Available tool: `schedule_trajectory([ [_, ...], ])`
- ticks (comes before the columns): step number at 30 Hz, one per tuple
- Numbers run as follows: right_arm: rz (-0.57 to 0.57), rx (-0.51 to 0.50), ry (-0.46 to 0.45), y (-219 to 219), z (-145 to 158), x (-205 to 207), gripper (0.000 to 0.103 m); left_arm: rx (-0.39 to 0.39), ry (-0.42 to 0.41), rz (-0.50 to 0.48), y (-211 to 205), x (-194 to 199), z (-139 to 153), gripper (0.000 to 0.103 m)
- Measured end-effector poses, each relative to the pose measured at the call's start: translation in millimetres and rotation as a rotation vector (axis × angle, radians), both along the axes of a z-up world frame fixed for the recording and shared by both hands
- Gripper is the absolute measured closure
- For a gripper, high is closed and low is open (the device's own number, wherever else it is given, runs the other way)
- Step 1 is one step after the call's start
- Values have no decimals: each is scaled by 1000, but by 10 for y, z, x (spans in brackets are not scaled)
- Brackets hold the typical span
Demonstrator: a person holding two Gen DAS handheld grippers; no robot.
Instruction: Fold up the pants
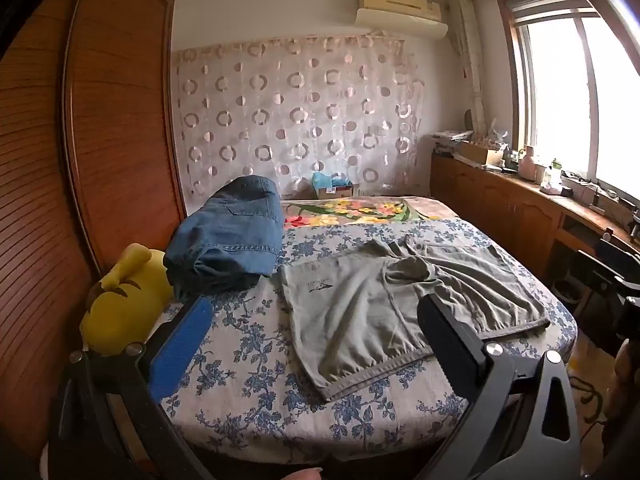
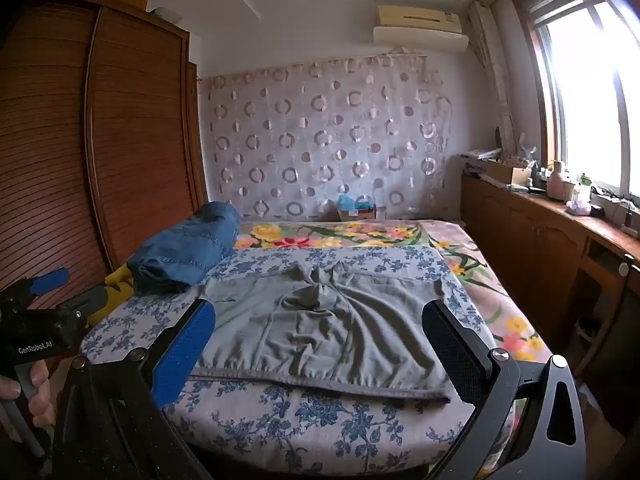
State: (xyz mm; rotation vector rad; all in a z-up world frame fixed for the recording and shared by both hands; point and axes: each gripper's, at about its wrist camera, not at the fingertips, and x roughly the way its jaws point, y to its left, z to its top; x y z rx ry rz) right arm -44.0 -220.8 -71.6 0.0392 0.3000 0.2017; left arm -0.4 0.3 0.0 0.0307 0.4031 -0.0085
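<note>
Grey-green shorts (image 1: 380, 300) lie spread on the blue-flowered sheet (image 1: 248, 380), waistband toward me, legs toward the far wall; in the right wrist view the shorts (image 2: 320, 320) are rumpled in the middle. My left gripper (image 1: 316, 320) hovers open above the near edge of the bed, its blue pad over the sheet to the left of the shorts and its black finger over their right half. Over the waistband my right gripper (image 2: 320, 324) stands open, its fingers spanning the shorts. Neither touches the cloth. The left gripper's body (image 2: 36, 320) shows at the left, held by a hand.
Folded blue jeans (image 1: 228, 236) are piled at the bed's left, beside a yellow plush toy (image 1: 128, 300). A flowered blanket (image 1: 352, 210) and a small box (image 1: 334, 188) lie at the head. A wooden wardrobe (image 1: 100, 128) stands left, cabinets (image 1: 500, 200) under the window right.
</note>
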Motion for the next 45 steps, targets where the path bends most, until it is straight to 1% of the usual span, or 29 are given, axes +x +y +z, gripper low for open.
schedule_trajectory([
  [4, -2, -3, -1, -1, 33, -14, 0, -4, 0, -2, 1, -3, -1, 0],
  [6, -4, -2, 1, -24, -38, -18, 0, -1, 2, -6, -7, -12, -2, 0],
  [8, -2, -5, 3, -4, -41, -25, 0, 3, -2, -10, -20, -34, 4, 0],
  [15, -12, 3, 14, -6, 8, -29, 0, -2, 8, -1, -11, -2, 5, 0],
  [23, -14, 4, 13, -23, 16, -52, 0, -3, 8, -2, -6, -3, 4, 0],
  [25, -14, 3, 13, -23, 24, -51, 0, -3, 8, -2, -8, -6, -49, 0],
  [45, -14, -2, -3, 16, 26, -60, 0, -2, 3, -2, -24, -26, -35, 0],
])
